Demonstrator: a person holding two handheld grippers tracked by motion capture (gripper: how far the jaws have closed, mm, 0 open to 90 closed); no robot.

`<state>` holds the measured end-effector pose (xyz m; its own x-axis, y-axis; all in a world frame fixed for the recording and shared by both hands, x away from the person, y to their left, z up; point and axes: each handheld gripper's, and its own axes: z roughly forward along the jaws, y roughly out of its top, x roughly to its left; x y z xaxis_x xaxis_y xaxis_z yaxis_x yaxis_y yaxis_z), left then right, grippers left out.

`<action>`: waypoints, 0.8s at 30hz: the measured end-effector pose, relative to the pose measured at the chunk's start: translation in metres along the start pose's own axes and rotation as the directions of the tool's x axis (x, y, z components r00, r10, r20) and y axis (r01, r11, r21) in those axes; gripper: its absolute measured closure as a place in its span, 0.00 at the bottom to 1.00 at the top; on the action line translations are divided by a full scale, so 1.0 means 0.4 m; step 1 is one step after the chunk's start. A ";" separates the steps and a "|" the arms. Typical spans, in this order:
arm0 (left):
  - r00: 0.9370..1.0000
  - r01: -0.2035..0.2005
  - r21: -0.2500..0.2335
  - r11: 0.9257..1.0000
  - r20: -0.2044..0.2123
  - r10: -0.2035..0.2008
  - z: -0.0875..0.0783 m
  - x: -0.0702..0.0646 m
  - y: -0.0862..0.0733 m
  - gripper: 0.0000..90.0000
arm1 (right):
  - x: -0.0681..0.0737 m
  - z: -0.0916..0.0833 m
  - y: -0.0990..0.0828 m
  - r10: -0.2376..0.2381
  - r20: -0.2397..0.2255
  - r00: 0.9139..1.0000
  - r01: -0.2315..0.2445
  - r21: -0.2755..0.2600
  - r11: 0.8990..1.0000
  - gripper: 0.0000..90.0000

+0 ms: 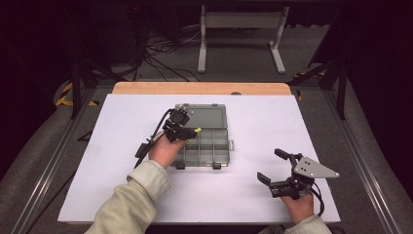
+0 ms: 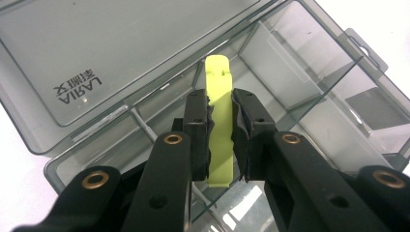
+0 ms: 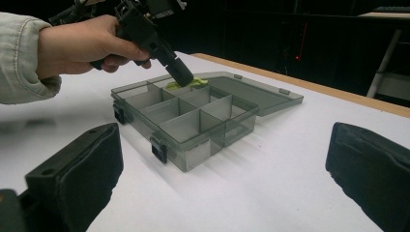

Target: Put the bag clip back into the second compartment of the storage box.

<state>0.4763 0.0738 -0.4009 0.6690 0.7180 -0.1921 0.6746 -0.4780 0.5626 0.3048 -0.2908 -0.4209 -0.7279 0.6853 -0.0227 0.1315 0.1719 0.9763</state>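
**Yellow clip held over open organiser box**

A white desk (image 1: 122, 161) carries a smoky grey compartment box (image 1: 214, 148), its lid (image 1: 207, 117) folded flat open on the far side of the left gripper. In the right gripper view, the box sits ahead of and between the right gripper's own two jaws, with dividers splitting it into several cells and dark latches on the near wall.

A person's left hand (image 1: 163, 151), in a pale sleeve, holds the left gripper (image 1: 187, 131) tilted down over the row of cells next to the hinge. Its jaws are pinched on a slim yellow-green clip (image 2: 220, 121), which runs lengthwise between the pads and sticks out beyond the tips toward the lid. In the left gripper view, the clip hangs above the cells just below the jaws; whether it touches the box cannot be told.

The right gripper (image 1: 275, 168) rests near the desk's front edge, well apart from the box and to the side of the left gripper. Its jaws stand spread wide with nothing between them.
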 end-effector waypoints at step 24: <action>1.000 0.005 -0.001 1.000 0.001 -0.005 0.000 0.003 -0.003 0.74 | -0.001 -0.001 0.000 0.000 0.009 1.000 0.000 0.003 1.000 0.00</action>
<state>0.4763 0.0753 -0.4020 0.6656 0.7202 -0.1957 0.6777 -0.4736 0.5625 0.3048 -0.2914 -0.4208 -0.7220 0.6915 -0.0250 0.1335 0.1746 0.9755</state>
